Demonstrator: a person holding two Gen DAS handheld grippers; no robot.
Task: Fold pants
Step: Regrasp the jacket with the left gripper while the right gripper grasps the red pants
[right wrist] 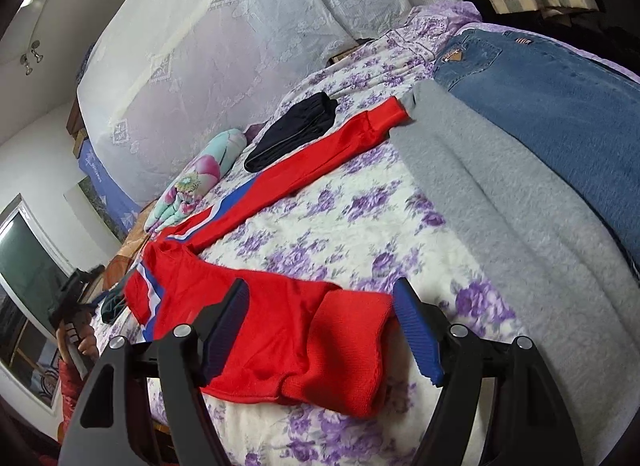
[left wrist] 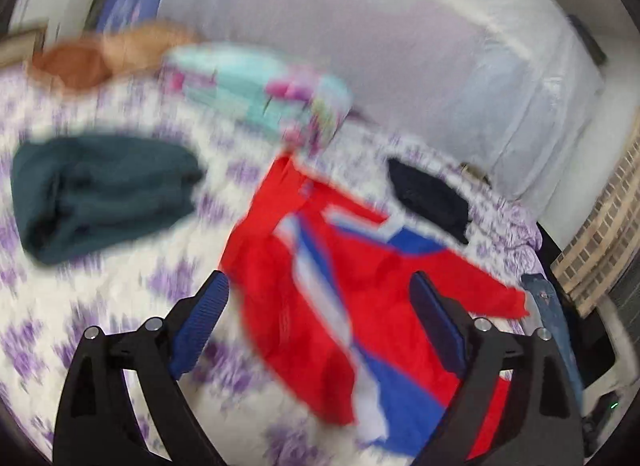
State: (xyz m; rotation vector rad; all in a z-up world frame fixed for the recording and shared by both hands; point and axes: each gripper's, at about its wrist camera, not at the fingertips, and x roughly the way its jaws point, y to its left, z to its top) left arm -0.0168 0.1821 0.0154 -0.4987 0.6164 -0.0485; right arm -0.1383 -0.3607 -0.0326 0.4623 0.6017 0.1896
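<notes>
- We see the soft red pants with blue and white stripes [right wrist: 280, 330] spread out on the bed with the purple-flower cover [right wrist: 320, 234].
- Our right gripper [right wrist: 320, 330] has its jaws wide open, low over a red leg end.
- Our left gripper [left wrist: 320, 326] is open too, holding nothing; that view is blurry, so it may be moving.
- We should pinch just one leg end, then lift slowly.

Each gripper [left wrist: 320, 322] [right wrist: 320, 326] has 2 black arms, ribbed blue pads [left wrist: 202, 330], and silver screws [right wrist: 182, 330].
</notes>
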